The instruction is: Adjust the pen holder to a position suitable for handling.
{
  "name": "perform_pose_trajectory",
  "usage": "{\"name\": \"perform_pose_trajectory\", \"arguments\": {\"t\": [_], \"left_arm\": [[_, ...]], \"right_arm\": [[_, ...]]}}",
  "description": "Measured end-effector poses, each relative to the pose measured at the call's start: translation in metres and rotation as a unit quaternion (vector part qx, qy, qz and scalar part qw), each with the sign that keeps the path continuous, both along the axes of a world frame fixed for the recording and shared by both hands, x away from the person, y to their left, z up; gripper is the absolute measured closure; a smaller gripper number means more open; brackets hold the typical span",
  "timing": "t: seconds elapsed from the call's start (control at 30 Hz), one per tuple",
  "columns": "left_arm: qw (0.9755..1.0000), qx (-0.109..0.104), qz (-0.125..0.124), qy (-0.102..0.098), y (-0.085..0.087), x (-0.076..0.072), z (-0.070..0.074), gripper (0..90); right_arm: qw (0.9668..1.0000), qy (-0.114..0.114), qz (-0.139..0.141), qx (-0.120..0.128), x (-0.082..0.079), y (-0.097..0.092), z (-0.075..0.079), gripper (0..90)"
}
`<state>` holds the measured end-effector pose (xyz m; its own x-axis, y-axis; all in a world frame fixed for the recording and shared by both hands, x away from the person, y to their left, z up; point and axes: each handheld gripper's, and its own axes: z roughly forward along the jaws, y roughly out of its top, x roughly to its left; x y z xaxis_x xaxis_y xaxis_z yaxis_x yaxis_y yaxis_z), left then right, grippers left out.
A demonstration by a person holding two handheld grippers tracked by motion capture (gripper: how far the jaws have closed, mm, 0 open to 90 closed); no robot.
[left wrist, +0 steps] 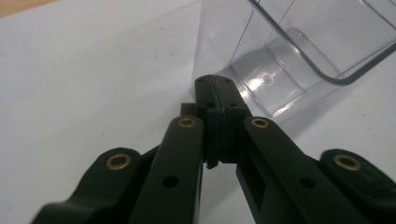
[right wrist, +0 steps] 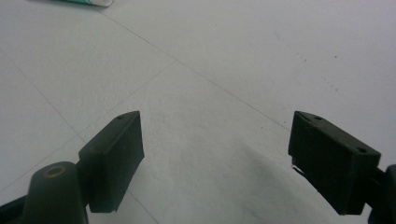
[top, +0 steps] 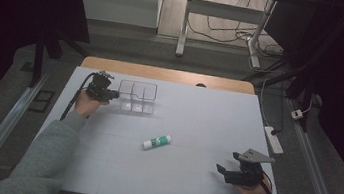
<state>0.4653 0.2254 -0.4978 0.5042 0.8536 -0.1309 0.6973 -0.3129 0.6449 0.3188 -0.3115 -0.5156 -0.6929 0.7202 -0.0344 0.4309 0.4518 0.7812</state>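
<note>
A clear plastic organizer box (top: 137, 96) with dividers stands at the back left of the white table (top: 198, 115). My left gripper (top: 112, 95) is at the box's left side. In the left gripper view its jaws are pressed together, and the left gripper (left wrist: 215, 86) tip rests against the lower corner of the clear box (left wrist: 289, 51). A white and green glue stick (top: 157, 142) lies on its side in the middle of the table. My right gripper (top: 228, 163) hovers open at the front right with nothing between its jaws. The right gripper (right wrist: 217, 126) faces bare table, with the glue stick (right wrist: 88, 2) at the top left edge.
A wooden strip (top: 168, 74) borders the table's far edge. A white power strip (top: 274, 139) lies off the right side. Desk legs and cables (top: 228, 34) stand on the floor beyond the table.
</note>
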Motion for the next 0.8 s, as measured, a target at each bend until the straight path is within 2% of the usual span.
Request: {"name": "perform_pose_trajectory", "arguments": {"t": [0.33, 0.8], "left_arm": [[0.9999, 0.003, -0.013, -0.004, -0.016, 0.005, 0.005, 88.5], [0.9996, -0.004, -0.026, -0.002, -0.034, 0.007, 0.005, 88.5]], "right_arm": [[1.0000, 0.001, 0.000, 0.003, 0.000, -0.001, 0.001, 17.8], [1.0000, 0.002, 0.001, 0.001, 0.000, 0.000, 0.000, 17.8]]}}
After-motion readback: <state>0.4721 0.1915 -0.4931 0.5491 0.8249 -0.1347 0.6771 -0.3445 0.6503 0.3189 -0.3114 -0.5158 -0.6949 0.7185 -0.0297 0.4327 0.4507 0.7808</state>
